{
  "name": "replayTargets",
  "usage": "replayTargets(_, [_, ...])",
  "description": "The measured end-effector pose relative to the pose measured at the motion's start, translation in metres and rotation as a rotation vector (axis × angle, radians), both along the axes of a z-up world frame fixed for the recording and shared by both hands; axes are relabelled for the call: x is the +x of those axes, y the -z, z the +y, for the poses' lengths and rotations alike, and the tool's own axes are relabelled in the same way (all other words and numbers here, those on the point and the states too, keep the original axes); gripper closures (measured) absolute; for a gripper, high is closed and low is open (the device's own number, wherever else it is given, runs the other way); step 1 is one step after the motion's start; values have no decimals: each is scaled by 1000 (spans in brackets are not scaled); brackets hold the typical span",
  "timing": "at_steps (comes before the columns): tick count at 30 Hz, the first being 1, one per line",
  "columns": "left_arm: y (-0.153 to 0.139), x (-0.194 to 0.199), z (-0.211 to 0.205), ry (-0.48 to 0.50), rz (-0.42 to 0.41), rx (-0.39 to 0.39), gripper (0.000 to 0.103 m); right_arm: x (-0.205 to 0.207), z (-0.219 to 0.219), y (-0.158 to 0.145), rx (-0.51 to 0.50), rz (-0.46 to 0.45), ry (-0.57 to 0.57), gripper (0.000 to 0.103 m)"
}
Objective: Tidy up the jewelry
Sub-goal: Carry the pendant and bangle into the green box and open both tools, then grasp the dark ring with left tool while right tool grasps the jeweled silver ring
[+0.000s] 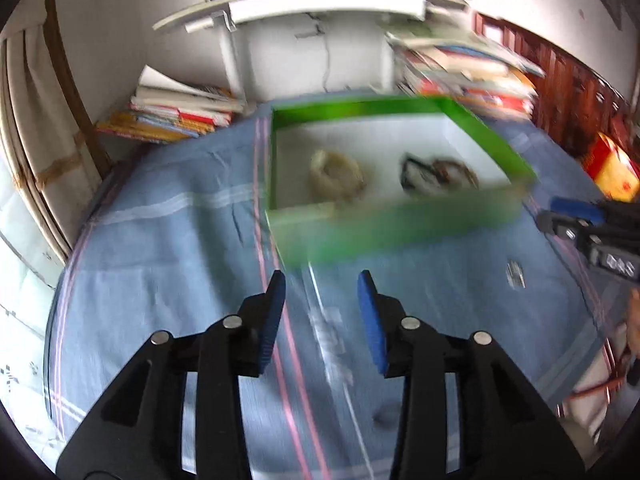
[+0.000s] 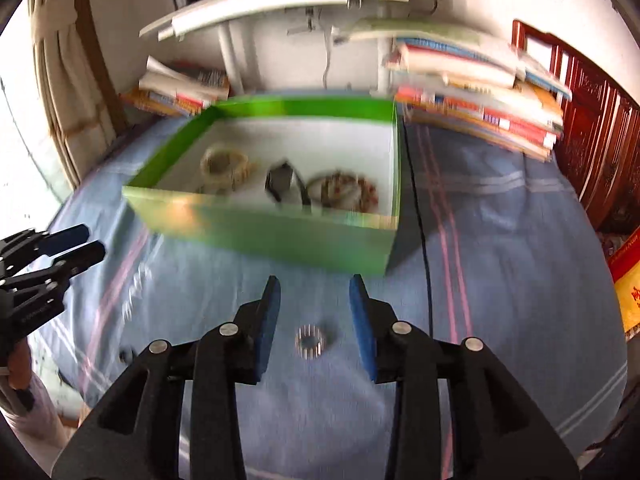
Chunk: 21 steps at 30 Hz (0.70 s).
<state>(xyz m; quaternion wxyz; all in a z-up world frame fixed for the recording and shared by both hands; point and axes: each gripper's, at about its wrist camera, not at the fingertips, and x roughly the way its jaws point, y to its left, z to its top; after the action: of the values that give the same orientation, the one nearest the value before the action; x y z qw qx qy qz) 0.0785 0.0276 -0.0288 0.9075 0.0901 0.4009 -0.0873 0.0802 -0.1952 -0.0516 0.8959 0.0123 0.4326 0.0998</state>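
Note:
A green box (image 1: 384, 226) with a white inside stands on the blue cloth; it also shows in the right wrist view (image 2: 280, 236). Inside lie a pale bead bracelet (image 1: 336, 172) (image 2: 224, 164), a dark watch (image 1: 420, 176) (image 2: 282, 182) and a reddish bead bracelet (image 2: 344, 192). A small silver ring piece (image 2: 309, 342) lies on the cloth between my right gripper's fingers; it appears in the left wrist view (image 1: 515, 274) too. My left gripper (image 1: 322, 280) is open and empty, short of the box. My right gripper (image 2: 314, 284) is open above the ring piece.
Stacks of books (image 1: 176, 114) (image 2: 480, 108) lie behind the box at left and right. A white desk (image 1: 312, 8) stands at the back. A dark cable (image 2: 420, 216) runs down the cloth right of the box. A pale chain-like streak (image 1: 330, 332) lies on the cloth, blurred.

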Motion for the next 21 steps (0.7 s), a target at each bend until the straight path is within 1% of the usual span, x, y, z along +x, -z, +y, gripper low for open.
replayTargets(2, [11,-26,-1,45,51,14,64,-9,1,14,-6,32,-1,67])
replayTargets(3, [15,-35,-1,66,63,24,62,-12,1,17,-7,36,0,67])
replayTargets(6, [31,-63,-8,127,97,69,62,-14,5,28,2,56,-2,67])
replayTargets(8, [42,-69,-11,148,135,75,62,-12,10,33,4,68,-11,67])
replayTargets(11, [53,-68,-12,151,181,46,64,-8,14,38,-15,74,-9,67])
replayTargets(12, [56,-66,-12,146,194,35,66,-7,14,39,-19,74,-8,67])
replayTargets(14, [60,-63,-12,145,213,12,73,-4,16,41,-27,73,-7,67])
replayTargets(15, [63,-60,-12,140,227,-5,85,-4,16,41,-32,74,-6,67])
replayTargets(16, [64,-59,-11,134,227,-18,89,-3,17,43,-39,74,-4,67])
replayTargets(18, [65,-55,-11,117,224,-35,94,-2,18,44,-44,68,-7,67])
replayTargets(21, [66,-51,-10,101,226,-57,95,0,20,45,-53,58,-13,67])
